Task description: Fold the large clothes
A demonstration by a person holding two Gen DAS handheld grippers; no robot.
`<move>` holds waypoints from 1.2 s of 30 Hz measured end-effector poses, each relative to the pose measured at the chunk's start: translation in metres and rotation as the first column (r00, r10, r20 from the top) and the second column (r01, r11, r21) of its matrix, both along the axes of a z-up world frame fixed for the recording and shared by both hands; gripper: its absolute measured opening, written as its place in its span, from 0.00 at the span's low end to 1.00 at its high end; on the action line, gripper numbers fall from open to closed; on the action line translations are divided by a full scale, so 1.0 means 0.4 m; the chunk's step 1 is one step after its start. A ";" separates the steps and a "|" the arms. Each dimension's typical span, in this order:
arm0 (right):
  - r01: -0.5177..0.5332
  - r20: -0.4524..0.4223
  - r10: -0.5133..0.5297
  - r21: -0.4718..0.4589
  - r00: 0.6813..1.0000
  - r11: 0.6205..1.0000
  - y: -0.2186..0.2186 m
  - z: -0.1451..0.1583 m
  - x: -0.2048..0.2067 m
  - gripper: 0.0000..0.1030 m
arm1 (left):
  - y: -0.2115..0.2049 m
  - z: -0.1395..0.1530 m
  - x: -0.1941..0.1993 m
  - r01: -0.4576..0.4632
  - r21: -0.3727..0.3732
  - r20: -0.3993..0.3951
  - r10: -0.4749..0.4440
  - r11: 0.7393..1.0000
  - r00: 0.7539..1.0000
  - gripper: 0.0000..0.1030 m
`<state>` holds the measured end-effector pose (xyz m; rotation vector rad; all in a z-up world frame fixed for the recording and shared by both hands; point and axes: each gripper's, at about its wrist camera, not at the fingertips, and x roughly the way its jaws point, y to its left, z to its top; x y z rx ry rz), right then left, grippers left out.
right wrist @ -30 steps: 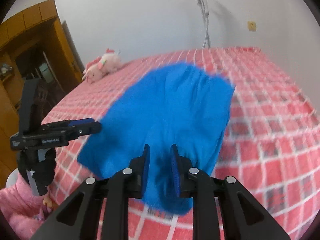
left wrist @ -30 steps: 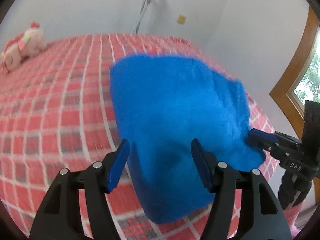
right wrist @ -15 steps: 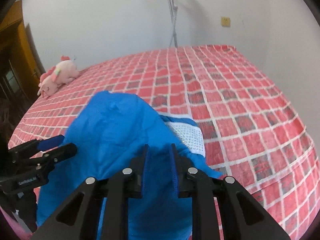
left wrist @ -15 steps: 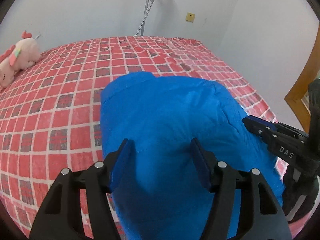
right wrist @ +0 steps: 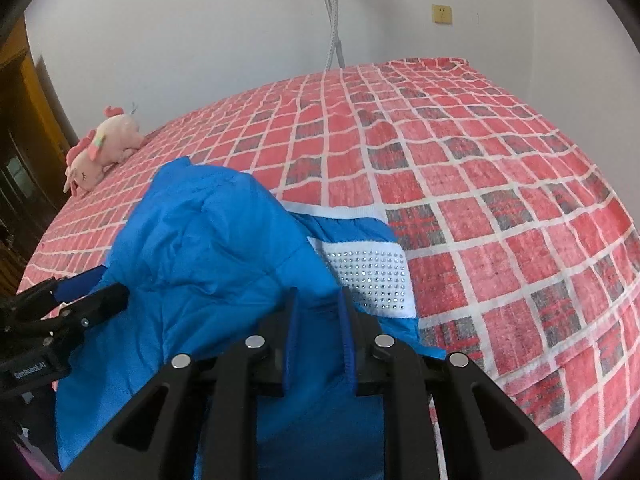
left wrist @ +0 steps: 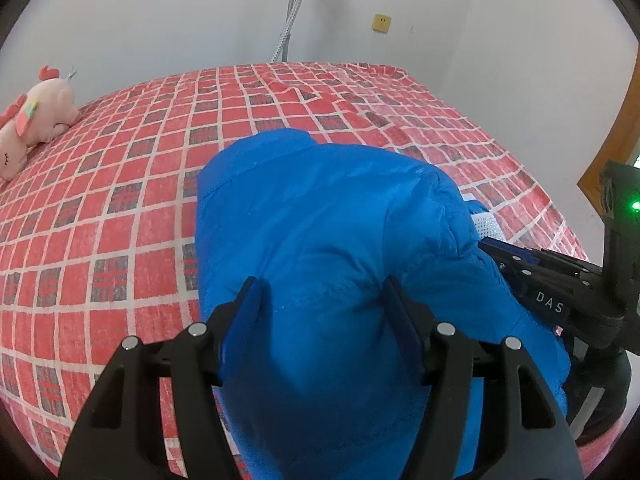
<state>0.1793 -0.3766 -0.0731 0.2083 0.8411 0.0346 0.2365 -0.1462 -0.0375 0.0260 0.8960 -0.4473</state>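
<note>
A bright blue padded garment (left wrist: 328, 248) lies bunched near the front edge of the bed; it also shows in the right wrist view (right wrist: 208, 256), with a white studded band (right wrist: 368, 276) at its right side. My left gripper (left wrist: 324, 304) has its fingers wide apart with blue fabric bulging between them. My right gripper (right wrist: 318, 312) has its fingers close together, pinching a fold of the blue garment. Each gripper shows in the other's view: the right one (left wrist: 516, 256) and the left one (right wrist: 92, 296).
The bed has a red checked cover (left wrist: 120, 184) that stretches to the far wall. A pink plush toy (left wrist: 32, 116) lies at the far left, also in the right wrist view (right wrist: 104, 144). A metal stand (right wrist: 334, 16) is by the wall. Wooden furniture (right wrist: 24, 128) stands left.
The garment came down from being held spread in the air and now lies bunched on the bed. Both grippers have lowered and moved closer to it. The white studded band has come into view.
</note>
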 end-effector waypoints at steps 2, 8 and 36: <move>-0.001 -0.003 0.001 -0.012 1.000 1.000 0.005 0.003 0.000 0.17 | 0.001 0.000 0.000 0.000 0.000 0.000 0.000 1.000 1.000 0.61; 0.006 0.003 -0.006 -0.025 1.000 1.000 0.011 -0.001 0.000 0.17 | 0.001 -0.003 0.000 -0.006 0.005 0.004 0.006 1.000 1.000 0.61; -0.082 0.038 0.079 0.062 0.996 0.995 -0.021 0.104 -0.243 0.83 | 0.182 0.083 -0.241 -0.045 0.045 0.116 0.040 0.998 0.992 0.76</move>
